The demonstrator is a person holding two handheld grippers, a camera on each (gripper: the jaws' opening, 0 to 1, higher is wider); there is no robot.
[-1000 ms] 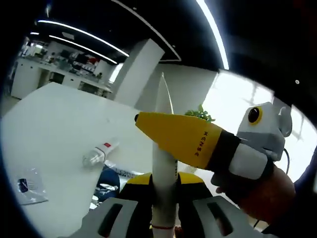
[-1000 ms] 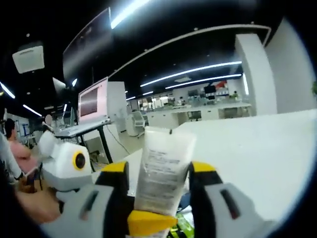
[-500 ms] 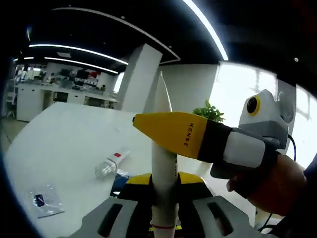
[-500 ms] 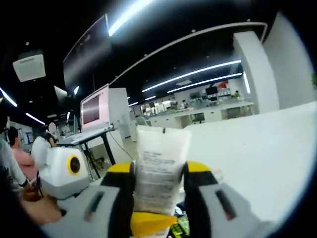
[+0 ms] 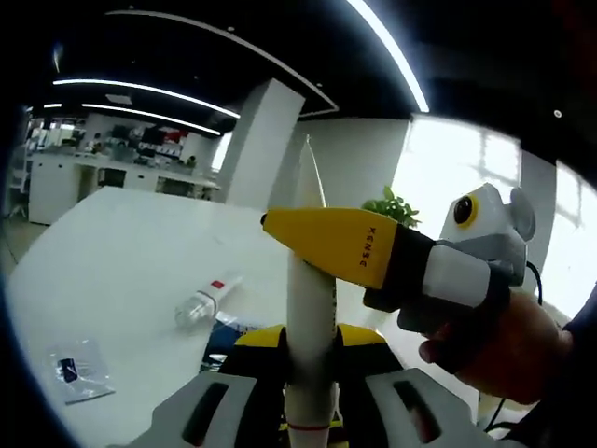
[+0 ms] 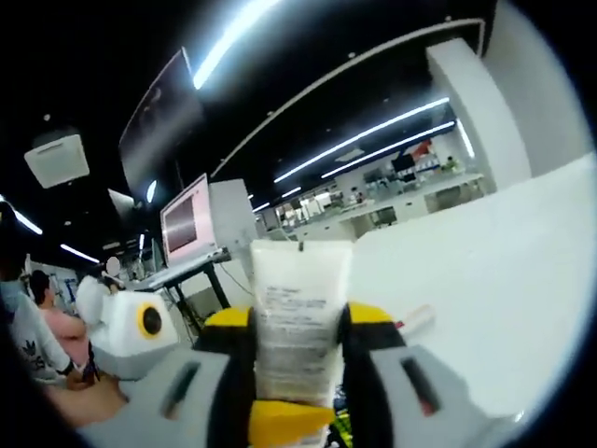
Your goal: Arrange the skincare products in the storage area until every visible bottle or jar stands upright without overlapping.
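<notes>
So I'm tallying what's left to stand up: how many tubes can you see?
2. One white tube is clamped by both grippers, seen flat-on in the right gripper view. A clear tube lies on the white table. Others may be hidden.

right gripper (image 5: 280, 224) slid slightly right across left view | tube (image 6: 300, 322) grip unchanged, right cam tilted up | small bottle (image 6: 415, 320) on table now in right view
</notes>
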